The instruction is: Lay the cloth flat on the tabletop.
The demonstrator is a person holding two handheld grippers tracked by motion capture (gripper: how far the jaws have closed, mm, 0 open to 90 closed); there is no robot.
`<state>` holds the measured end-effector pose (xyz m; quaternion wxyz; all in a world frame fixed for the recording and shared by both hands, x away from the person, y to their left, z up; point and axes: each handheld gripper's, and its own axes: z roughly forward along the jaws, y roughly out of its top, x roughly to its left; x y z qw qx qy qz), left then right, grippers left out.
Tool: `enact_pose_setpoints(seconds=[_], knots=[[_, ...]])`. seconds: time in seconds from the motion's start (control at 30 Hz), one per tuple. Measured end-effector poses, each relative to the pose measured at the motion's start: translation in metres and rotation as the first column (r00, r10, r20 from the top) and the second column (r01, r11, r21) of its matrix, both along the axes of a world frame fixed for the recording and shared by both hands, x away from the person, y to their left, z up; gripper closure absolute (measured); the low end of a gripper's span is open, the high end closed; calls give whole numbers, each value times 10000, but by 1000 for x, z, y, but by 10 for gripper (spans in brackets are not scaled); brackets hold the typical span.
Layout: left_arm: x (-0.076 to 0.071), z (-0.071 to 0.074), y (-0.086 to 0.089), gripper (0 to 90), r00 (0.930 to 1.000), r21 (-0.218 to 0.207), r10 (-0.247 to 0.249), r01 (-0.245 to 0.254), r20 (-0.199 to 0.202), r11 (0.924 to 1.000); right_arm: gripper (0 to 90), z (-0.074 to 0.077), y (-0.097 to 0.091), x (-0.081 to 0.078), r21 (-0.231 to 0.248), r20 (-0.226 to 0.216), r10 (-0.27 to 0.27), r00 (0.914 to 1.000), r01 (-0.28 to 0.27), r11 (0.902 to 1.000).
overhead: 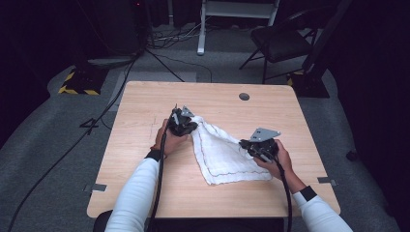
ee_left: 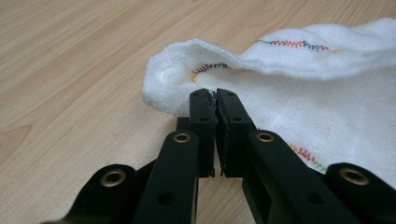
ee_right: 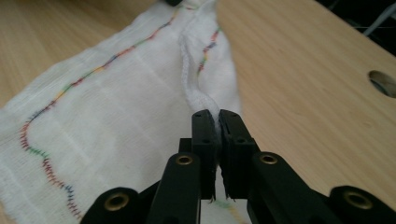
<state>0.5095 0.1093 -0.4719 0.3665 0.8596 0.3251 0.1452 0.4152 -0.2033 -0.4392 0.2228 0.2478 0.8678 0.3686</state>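
Wooden table (overhead: 145,183), folding chair (overhead: 280,43) behind, floor cables (overhead: 72,145) at left.

White cloth (overhead: 223,153), rainbow-stitched border

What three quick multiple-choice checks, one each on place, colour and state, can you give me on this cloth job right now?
1. Where does the white cloth lie?
A. on the wooden table
B. on the folding chair
C. on the floor

2. What colour is the stitching along the cloth's hem?
A. plain black
B. many colours
C. gold only

3. How do the left gripper and the right gripper stand?
A. both wide open above the cloth
B. one shut, one open
C. both shut on the cloth's edge

Answers: 1 A, the high view shows it spread between the hands on the table; 2 B, red, blue, green and yellow thread shows; 3 C, each gripper view shows fabric pinched between closed jaws.
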Motion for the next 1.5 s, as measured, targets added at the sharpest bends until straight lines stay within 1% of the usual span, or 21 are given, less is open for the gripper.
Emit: enact_pose_setpoints(seconds=[0.07,0.13,0.2,0.3,0.37,0.43,0.5,0.57,0.6,0.8,0.97,1.0,1.07,1.13,1.17,1.2,1.3,1.4,1.43,1.47,1.5], knots=[[-1,4,-1,858,10000,-177,9,-9,23,9998,856,5,-8,3,120,300,-357,9989,354,9993],[-2,7,-2,858,9998,-123,-46,48,177,9999,858,9,-15,7,202,504,-636,9967,627,9978],[-3,9,-1,859,9998,-145,-72,74,171,9999,860,11,-23,11,229,813,-989,9918,974,9950],[-5,14,2,859,9997,-289,-55,63,251,9996,862,14,-31,16,392,851,-1243,9886,1213,9918],[-9,21,3,859,9991,-357,-91,106,421,9993,863,19,-36,18,557,925,-1436,9853,1389,9887],[-13,27,4,859,9982,-414,-127,151,580,9990,864,25,-41,17,792,996,-1520,9833,1444,9863],[-16,31,6,859,9980,-563,-183,217,607,9982,864,29,-43,16,867,1050,-1542,9824,1454,9856],[-18,33,7,859,9978,-532,-208,242,637,9983,865,31,-44,16,910,1060,-1536,9824,1442,9853],[-22,38,9,860,9965,-468,-293,331,786,9984,865,36,-45,16,968,1145,-1622,9801,1515,9837],[-33,56,17,860,9916,-435,-396,453,1234,9980,867,48,-46,19,1198,1288,-1649,9779,1497,9814],[-35,67,22,860,9887,-378,-357,416,1457,9984,867,59,-48,20,1418,1442,-1784,9733,1581,9772],[-31,71,21,859,9881,-323,-272,325,1517,9989,867,67,-47,23,1423,1536,-1810,9714,1595,9769],[-27,72,19,859,9878,-245,-165,205,1552,9995,867,70,-45,27,1348,1598,-1864,9694,1656,9769],[-17,69,15,858,9890,-103,-62,78,1480,9999,867,73,-41,34,1179,1653,-1899,9678,1718,9781],[-17,69,15,858,9890,-103,-62,78,1480,9999,867,74,-39,40,1090,1663,-1958,9664,1793,9777],[-9,66,10,858,9889,65,49,-59,1485,10000,867,73,-38,46,992,1644,-1979,9663,1834,9780],[4,57,-1,857,9888,223,225,-260,1479,9994,867,67,-34,66,760,1558,-2205,9629,2108,9746],[14,47,-12,856,9878,579,353,-446,1518,9973,867,58,-32,87,621,1360,-2442,9601,2377,9693],[14,47,-12,856,9878,579,353,-446,1518,9973,867,58,-32,87,621,1360,-2442,9601,2377,9693],[20,40,-17,853,9884,675,519,-620,1424,9958,866,49,-30,99,433,1240,-2639,9565,2605,9645],[21,38,-18,852,9887,685,592,-691,1374,9953,866,46,-30,103,351,1119,-2695,9565,2672,9630]])
